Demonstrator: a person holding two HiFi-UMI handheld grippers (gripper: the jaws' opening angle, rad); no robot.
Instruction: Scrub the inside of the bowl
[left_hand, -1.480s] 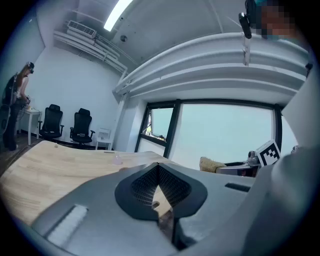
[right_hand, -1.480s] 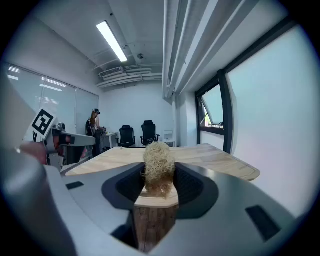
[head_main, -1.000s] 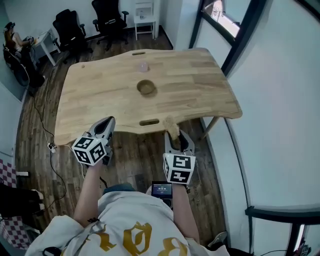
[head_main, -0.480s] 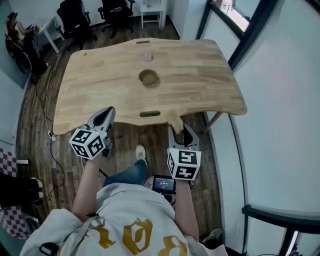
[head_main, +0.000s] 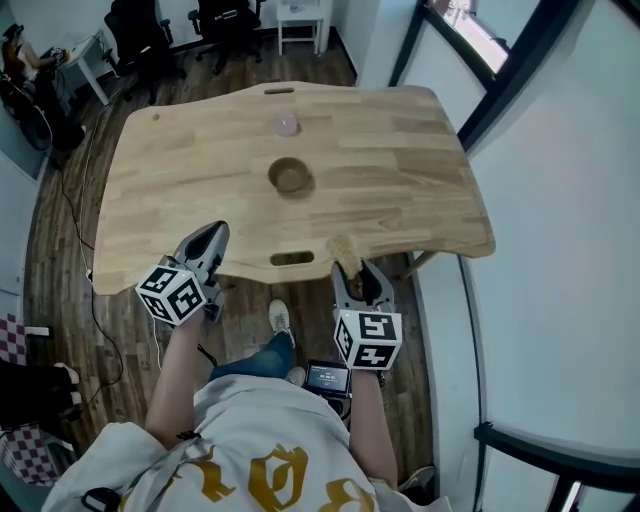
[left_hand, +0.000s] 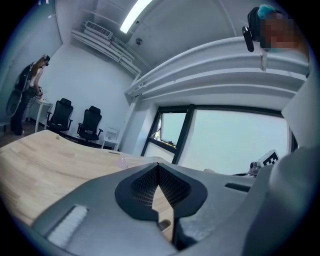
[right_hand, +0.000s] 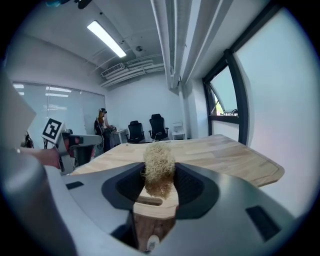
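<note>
The left gripper (head_main: 211, 234) and the right gripper (head_main: 362, 272), clamping a tan fibrous scrubber (head_main: 343, 248), have advanced to overlap the light wooden table's (head_main: 420, 190) near edge, and a white shoe (head_main: 280, 320) has appeared below.

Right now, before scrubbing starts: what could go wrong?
1. The bowl sits loose in the middle of the table. The left gripper is shut, empty and at the near edge, so the unbraced bowl could slide under scrubbing.
2. The right gripper pinches the scrubber with much of it sticking out, so pressing could bend it or work it loose.
3. A small pink thing stands just beyond the bowl and could get knocked.
</note>
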